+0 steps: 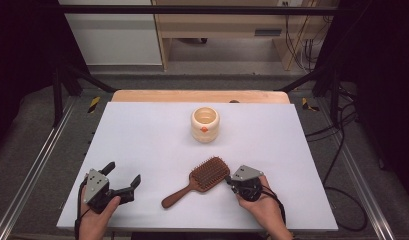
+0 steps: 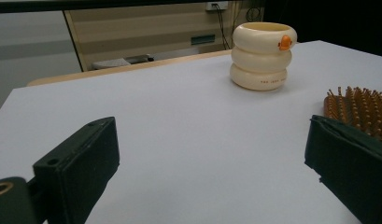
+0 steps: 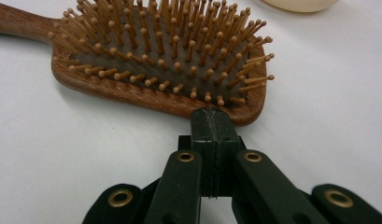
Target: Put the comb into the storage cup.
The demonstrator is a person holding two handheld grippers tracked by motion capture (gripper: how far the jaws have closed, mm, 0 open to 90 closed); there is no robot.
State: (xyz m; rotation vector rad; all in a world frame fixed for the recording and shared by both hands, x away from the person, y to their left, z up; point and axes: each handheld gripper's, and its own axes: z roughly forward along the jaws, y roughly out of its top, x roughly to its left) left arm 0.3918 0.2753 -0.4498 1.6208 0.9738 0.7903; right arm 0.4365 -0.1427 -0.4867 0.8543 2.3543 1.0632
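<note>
A wooden paddle hairbrush (image 1: 202, 178) lies bristles up on the white table (image 1: 147, 135), its handle pointing to the near left. My right gripper (image 1: 228, 180) is shut with nothing between its jaws. In the right gripper view its tips (image 3: 212, 115) rest against the wooden rim of the hairbrush (image 3: 156, 60) head. My left gripper (image 1: 123, 175) sits open at the table's near left, well apart from the brush. In the left gripper view its jaws (image 2: 209, 140) stand wide over bare table, with the hairbrush (image 2: 359, 105) bristles behind the right jaw.
A cream ribbed cup (image 1: 205, 125) with a small orange mark stands upright at the table's middle back, also in the left gripper view (image 2: 263, 56). A wooden strip (image 1: 199, 96) edges the table's far side. Black frame bars and cables surround the table.
</note>
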